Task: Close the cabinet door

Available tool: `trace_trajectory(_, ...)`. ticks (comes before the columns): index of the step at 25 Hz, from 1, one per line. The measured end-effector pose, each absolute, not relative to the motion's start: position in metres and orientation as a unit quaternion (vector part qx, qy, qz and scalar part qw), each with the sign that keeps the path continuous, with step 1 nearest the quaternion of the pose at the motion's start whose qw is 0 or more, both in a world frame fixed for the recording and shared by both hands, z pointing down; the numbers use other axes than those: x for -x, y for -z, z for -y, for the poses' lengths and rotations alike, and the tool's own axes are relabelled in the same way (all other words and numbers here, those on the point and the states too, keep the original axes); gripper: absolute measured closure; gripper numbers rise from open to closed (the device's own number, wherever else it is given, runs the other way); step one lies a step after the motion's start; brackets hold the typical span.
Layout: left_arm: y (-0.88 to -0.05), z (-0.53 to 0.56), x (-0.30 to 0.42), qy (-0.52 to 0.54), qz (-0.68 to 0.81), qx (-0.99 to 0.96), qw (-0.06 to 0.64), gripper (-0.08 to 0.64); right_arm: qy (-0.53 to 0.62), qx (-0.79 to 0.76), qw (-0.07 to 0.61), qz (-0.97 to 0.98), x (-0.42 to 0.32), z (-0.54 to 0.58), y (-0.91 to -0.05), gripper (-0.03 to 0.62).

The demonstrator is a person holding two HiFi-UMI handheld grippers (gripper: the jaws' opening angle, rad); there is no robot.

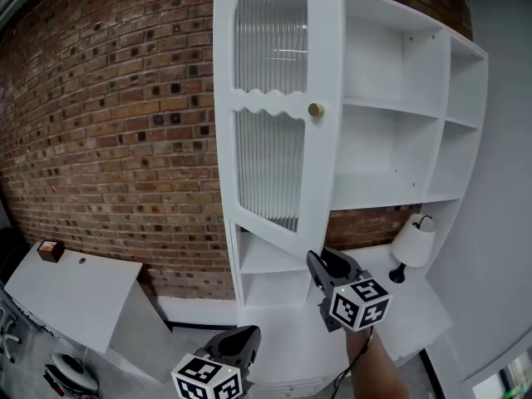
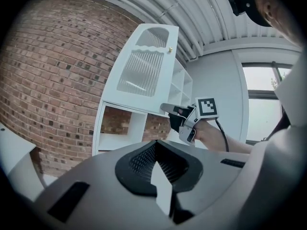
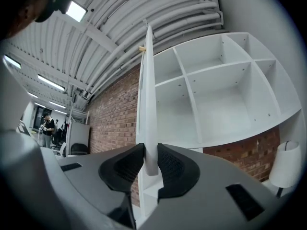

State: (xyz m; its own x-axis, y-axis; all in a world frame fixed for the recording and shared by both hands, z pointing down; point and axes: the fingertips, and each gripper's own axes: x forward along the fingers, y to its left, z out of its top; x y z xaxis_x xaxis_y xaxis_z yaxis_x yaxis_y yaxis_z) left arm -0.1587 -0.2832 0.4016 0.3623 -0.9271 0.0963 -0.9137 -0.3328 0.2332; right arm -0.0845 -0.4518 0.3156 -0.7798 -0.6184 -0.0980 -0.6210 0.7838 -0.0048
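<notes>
No words, numbers, brands or signs can be read in any view. The only printed marks are black-and-white square patterns on the left cube [image 1: 208,378] and the right cube [image 1: 359,303], and they hold no letters or digits.
</notes>
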Motion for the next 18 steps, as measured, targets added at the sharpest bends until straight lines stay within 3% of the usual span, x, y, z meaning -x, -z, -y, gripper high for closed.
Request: trace_trajectory(18, -0.393, 0.406, 0.130, 0.021, 0.576, -0.807, 0.124, 0.552, -0.023, 0.266, 0.039, -0.963, 0.065, 0.573, -0.310, 0.462)
